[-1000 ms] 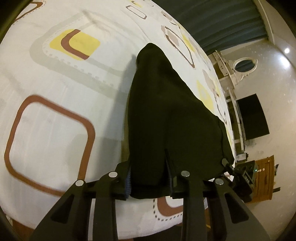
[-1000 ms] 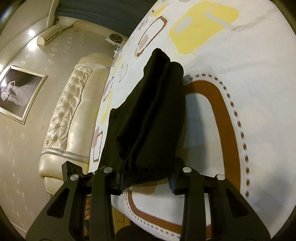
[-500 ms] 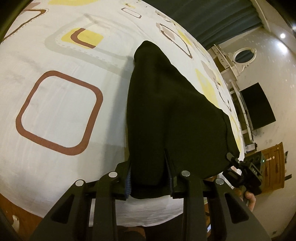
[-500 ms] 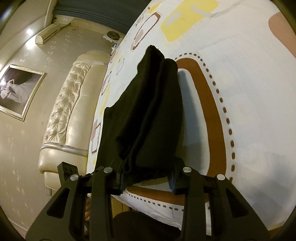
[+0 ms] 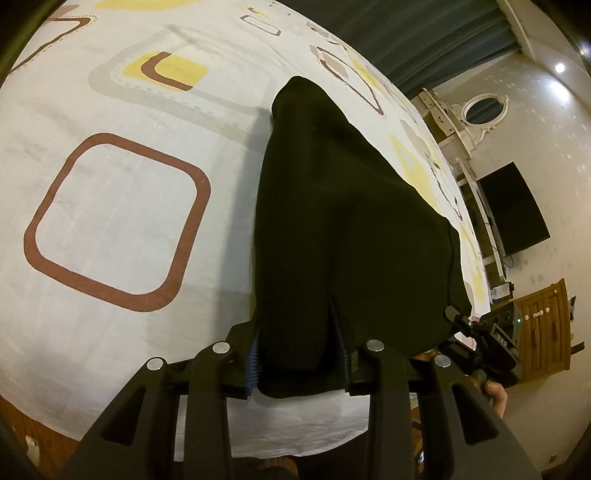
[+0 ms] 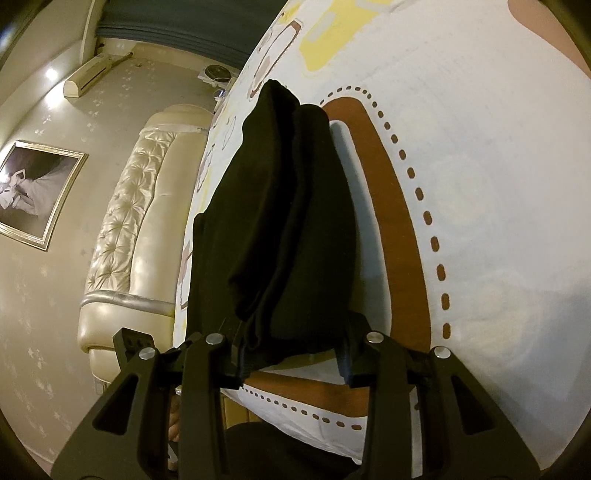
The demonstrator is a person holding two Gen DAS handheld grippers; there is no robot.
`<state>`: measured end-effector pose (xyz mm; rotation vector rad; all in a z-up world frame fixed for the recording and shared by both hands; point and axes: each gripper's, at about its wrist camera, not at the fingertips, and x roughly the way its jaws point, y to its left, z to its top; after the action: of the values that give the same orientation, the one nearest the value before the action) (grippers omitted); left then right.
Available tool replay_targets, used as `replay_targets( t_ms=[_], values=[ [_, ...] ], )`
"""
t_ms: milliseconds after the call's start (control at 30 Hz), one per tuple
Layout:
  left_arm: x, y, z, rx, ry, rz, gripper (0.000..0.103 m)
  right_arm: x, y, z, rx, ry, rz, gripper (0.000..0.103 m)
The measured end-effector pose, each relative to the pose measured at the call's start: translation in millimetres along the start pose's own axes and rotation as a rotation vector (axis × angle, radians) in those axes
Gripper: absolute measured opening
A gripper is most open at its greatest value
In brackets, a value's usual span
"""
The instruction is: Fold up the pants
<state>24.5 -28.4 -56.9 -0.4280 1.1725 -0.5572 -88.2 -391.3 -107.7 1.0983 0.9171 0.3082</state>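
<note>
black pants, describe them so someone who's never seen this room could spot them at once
Start at the big bed, whose white sheet is printed with brown and yellow rounded squares. Near its front edge the black pants lie as a folded bundle, its near end clamped in the left tongs and right tongs. They are the only plain dark thing on the patterned sheet.

Cream tufted headboard [image 6: 122, 225], framed picture [image 6: 35, 192], dark curtain [image 5: 424, 33], wall television [image 5: 513, 206].

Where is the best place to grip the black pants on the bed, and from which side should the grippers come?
Probably at the near edge of the black pants, one corner each, coming from the foot of the bed. The cloth bunches thick there, and left gripper and right gripper already clamp it that way while the far end lies on the sheet.
</note>
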Motion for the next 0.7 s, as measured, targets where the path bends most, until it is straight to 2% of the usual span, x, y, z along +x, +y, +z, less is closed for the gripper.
replay_targets(
  t_ms=[467, 533, 700],
  values=[
    [0.0, 3.1, -5.5, -0.003, -0.001, -0.003, 0.038, -3.3, -1.7, 0.6, 0.01, -0.001, 0.015, 0.036],
    [-0.6, 3.2, -5.2, 0.001, -0.003, 0.009, 0.044, -5.0, -3.2, 1.4, 0.02, 0.001, 0.023, 0.037],
    [-6.8, 2.7, -9.1, 0.017, -0.037, 0.081, 0.073, -11.3, -9.1, -0.6, 0.086, -0.011, 0.077, 0.043]
  ],
)
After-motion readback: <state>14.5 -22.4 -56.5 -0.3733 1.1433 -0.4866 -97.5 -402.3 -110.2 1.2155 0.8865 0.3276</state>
